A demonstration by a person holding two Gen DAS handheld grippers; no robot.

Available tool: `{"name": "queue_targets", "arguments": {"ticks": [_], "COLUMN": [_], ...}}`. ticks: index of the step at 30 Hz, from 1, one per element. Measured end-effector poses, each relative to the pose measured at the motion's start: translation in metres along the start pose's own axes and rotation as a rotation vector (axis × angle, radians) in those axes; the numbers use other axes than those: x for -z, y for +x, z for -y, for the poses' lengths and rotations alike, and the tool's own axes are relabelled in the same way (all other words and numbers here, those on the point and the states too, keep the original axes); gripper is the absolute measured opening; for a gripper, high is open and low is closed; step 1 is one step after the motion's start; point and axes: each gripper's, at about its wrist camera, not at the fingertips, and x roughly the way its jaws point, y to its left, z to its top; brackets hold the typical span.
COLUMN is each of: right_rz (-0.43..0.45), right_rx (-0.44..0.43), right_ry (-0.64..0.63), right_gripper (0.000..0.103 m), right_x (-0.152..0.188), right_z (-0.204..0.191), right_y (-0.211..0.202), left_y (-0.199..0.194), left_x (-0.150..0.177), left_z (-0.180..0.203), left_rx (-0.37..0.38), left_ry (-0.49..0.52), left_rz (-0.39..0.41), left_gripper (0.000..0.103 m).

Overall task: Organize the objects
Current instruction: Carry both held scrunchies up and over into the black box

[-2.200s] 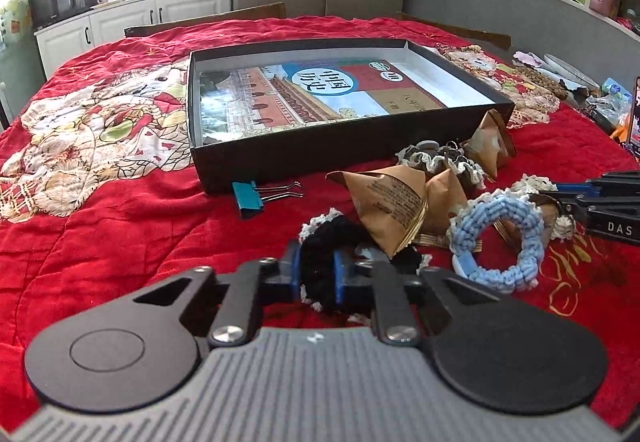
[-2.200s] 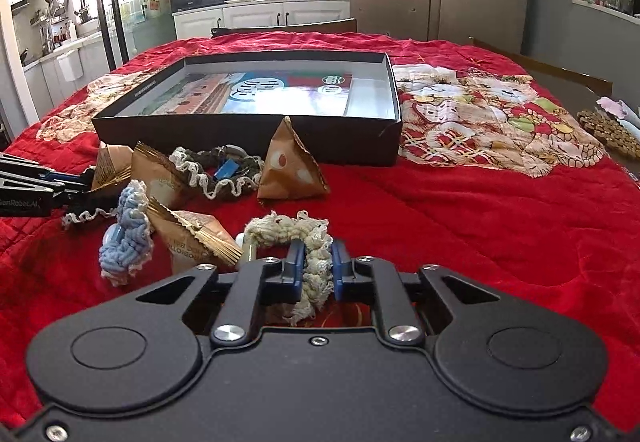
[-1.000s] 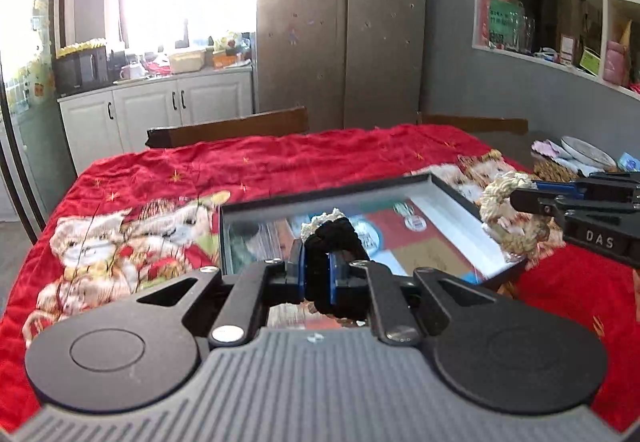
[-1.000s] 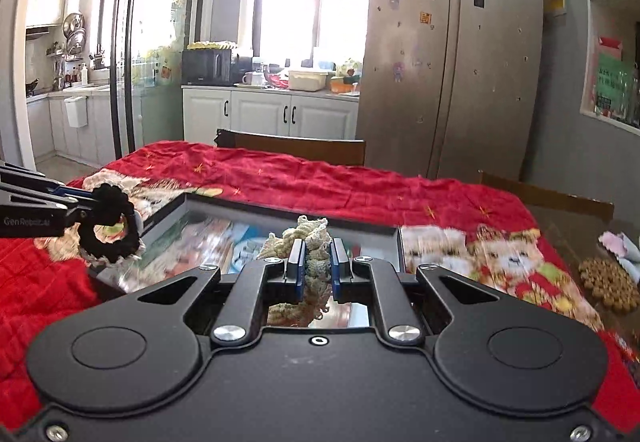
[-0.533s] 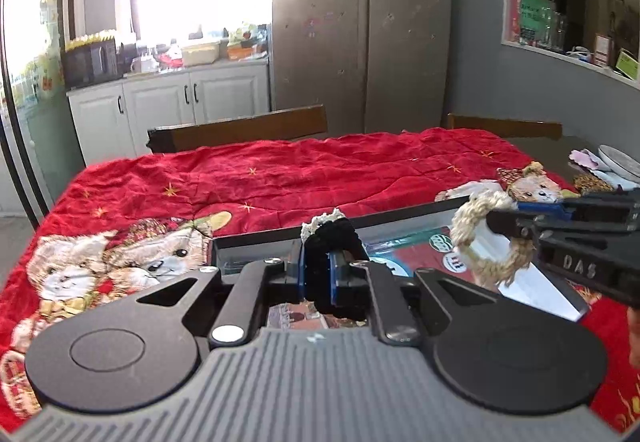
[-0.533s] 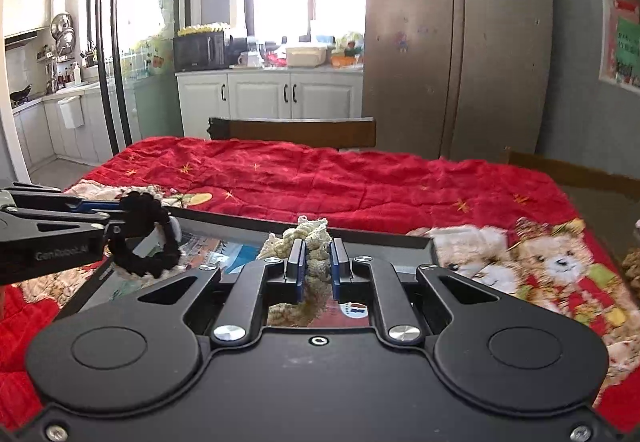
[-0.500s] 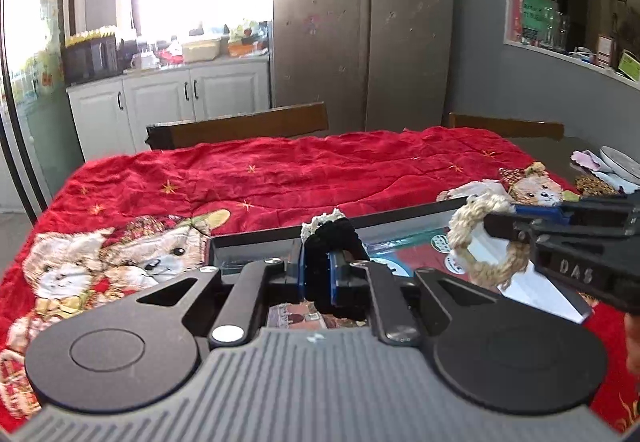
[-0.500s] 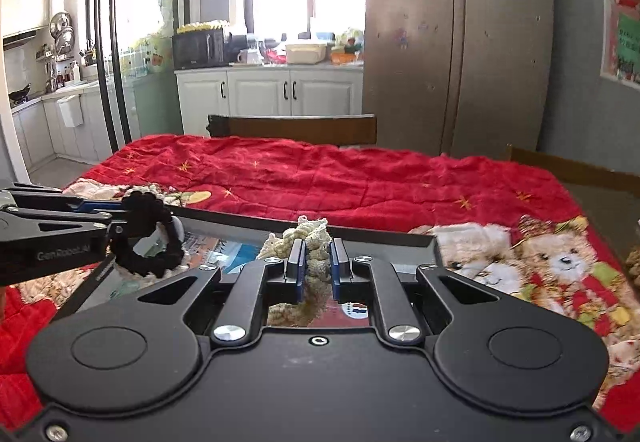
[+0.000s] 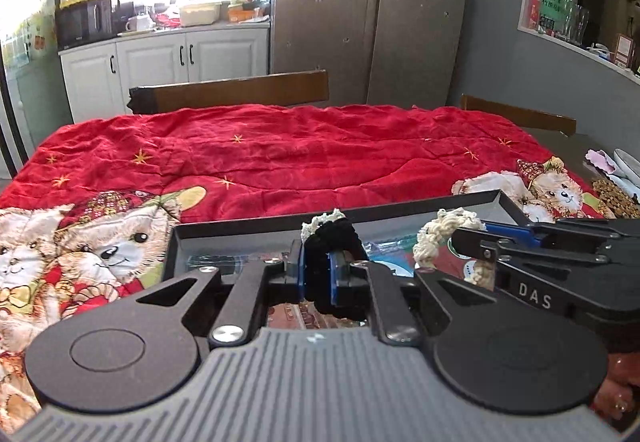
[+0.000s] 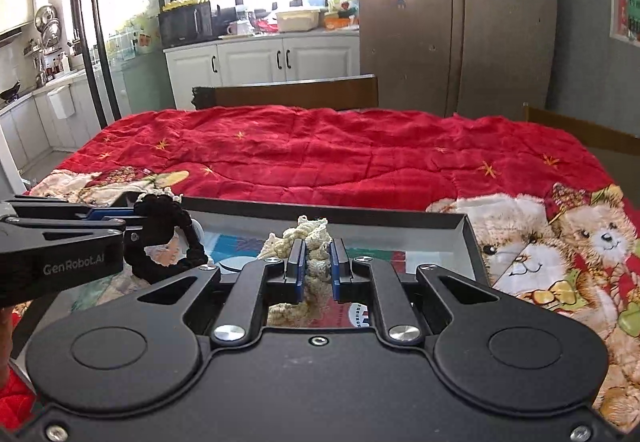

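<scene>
Step in hand: carrying two rings to shallow black cardboard box (image 10: 460, 220) on red quilted counter (image 10: 320, 154).

Left claw (image 9: 318, 276) clenched on black crocheted ring with cream trim (image 9: 330, 238); right claw (image 10: 316, 268) clenched on cream braided rope ring (image 10: 310, 242). Both over box interior (printed sheet inside).

Next, likely: lower, release, clear of walls.

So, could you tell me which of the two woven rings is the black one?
The ring in the left hand-held gripper; the right one's ring is cream.
</scene>
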Motion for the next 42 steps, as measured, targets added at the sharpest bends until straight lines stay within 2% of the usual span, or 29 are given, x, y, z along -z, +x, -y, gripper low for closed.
{"name": "queue_targets", "arguments": {"ticks": [18,21,23,28,30,32,35,38,42], "right_rz": [-0.109,-0.136,-0.147,-0.157,-0.158,-0.158,-0.153,-0.14,-0.116], "right_rx": [-0.01,-0.008,-0.008,-0.007,-0.004,-0.004,-0.002,0.0,0.001], "right_ry": [0.013,0.01,0.009,-0.009,-0.013,-0.011,0.003,0.02,0.037], "right_gripper": [0.013,0.014,0.015,0.017,0.017,0.021,0.032,0.037,0.037], "right_x": [0.002,0.003,0.003,0.003,0.003,0.003,0.003,0.002,0.001], "right_z": [0.009,0.008,0.008,0.006,0.005,0.005,0.007,0.01,0.012], "right_y": [0.027,0.032,0.034,0.035,0.036,0.036,0.035,0.032,0.027], "left_y": [0.036,0.04,0.042,0.041,0.041,0.04,0.039,0.035,0.026], "left_x": [0.006,0.008,0.008,0.008,0.009,0.009,0.008,0.008,0.006], "left_z": [-0.011,-0.013,-0.014,-0.012,-0.011,-0.011,-0.011,-0.012,-0.011], "left_rx": [-0.036,-0.045,-0.043,-0.051,-0.06,-0.067,-0.066,-0.068,-0.069], "left_ry": [-0.037,-0.043,-0.046,-0.031,-0.026,-0.023,-0.029,-0.035,-0.035], "left_rz": [-0.103,-0.119,-0.127,-0.132,-0.132,-0.132,-0.127,-0.112,-0.081], "left_gripper": [0.018,0.025,0.036,0.042,0.049,0.062,0.065,0.07,0.078]}}
